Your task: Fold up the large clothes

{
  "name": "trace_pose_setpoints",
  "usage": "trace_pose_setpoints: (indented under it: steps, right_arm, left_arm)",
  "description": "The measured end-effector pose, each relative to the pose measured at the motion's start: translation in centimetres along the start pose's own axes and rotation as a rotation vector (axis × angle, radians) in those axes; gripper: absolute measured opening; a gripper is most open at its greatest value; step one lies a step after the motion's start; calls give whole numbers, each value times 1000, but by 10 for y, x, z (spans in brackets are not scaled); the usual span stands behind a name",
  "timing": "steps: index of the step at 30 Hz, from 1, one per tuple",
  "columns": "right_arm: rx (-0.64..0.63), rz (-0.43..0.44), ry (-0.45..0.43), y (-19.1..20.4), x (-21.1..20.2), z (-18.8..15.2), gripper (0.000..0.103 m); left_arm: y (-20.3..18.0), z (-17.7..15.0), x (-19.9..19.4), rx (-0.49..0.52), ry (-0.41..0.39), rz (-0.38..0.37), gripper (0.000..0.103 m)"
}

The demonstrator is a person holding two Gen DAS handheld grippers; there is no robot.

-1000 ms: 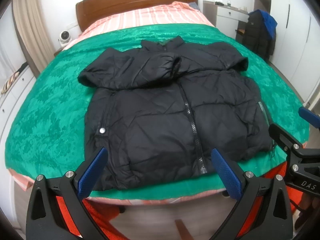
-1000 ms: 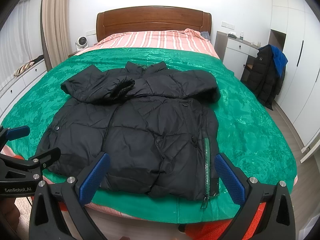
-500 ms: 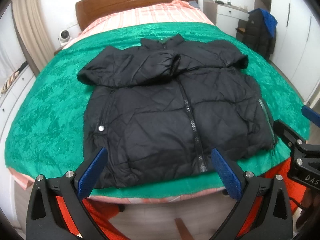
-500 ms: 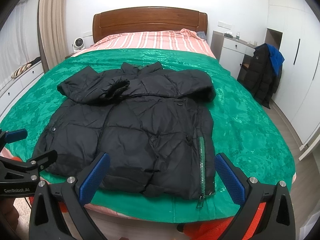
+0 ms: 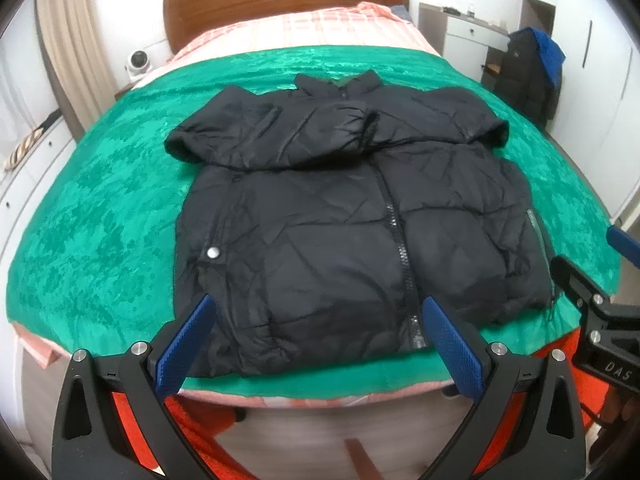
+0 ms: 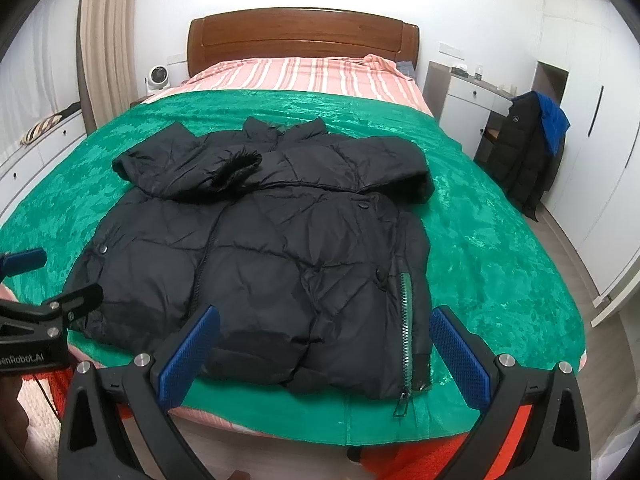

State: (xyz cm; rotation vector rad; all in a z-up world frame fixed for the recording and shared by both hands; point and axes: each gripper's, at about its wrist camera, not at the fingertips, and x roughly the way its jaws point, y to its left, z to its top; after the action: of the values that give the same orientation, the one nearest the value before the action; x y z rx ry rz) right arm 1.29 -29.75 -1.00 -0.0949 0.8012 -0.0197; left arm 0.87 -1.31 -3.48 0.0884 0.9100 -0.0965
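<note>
On the bed (image 6: 500, 272), spread over a green cover (image 5: 100, 220), lies a black puffer jacket (image 5: 340, 220), front up, collar toward the wooden headboard (image 6: 304, 36) and hem at the near edge of the mattress. Both sleeves are folded in across the chest: they meet near the middle, just below the collar, and the cuff of one shows a dark fuzzy lining in the right wrist view. A front zipper (image 5: 400, 248) runs down the body toward the hem, closed as far as can be seen. A silver snap (image 5: 214, 253) sits on the jacket's side panel, and a green-edged pocket zipper (image 6: 406, 320) runs along the opposite side, its pull hanging over the cover's edge.

The left gripper (image 5: 316, 336) hangs just short of the hem, its jaws wide and holding nothing, the blue pads framing the lower middle of the jacket. The right gripper (image 6: 324, 344) is likewise before the hem, jaws wide and empty, framing the side with the green zipper. Each gripper shows at the edge of the other's view, apart from the cloth.

Beyond the cover, a striped pink sheet (image 6: 304, 76) reaches the headboard. A dark coat (image 6: 524, 156) with something blue on it hangs near a white dresser (image 6: 464, 96) beside the bed. A small white fan (image 6: 156, 78) stands at the other side.
</note>
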Motion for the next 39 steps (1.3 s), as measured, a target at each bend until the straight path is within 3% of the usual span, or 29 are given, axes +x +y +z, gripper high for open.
trace_pose_setpoints:
  steps: [13, 21, 24, 30, 33, 37, 39]
  right_arm:
    - [-7, 11, 19, 3, 5, -4, 103]
    - [7, 15, 16, -2, 6, -6, 103]
    - [21, 16, 13, -7, 6, -7, 103]
    - [35, 11, 15, -13, 7, -8, 103]
    - [39, 10, 2, -15, 2, -9, 103]
    - [37, -3, -3, -17, 0, -16, 103]
    - [38, -2, 14, -17, 3, -21, 103]
  left_arm:
    - [3, 3, 6, 3, 7, 37, 103]
    - [30, 56, 12, 40, -81, 36, 103]
    - [25, 73, 20, 89, -66, 13, 103]
    - [-17, 98, 63, 261, -41, -41, 103]
    - [-35, 116, 105, 332, 24, -102, 103]
    - [-43, 134, 165, 391, 65, -33, 102]
    - [-45, 135, 180, 427, 62, -14, 85]
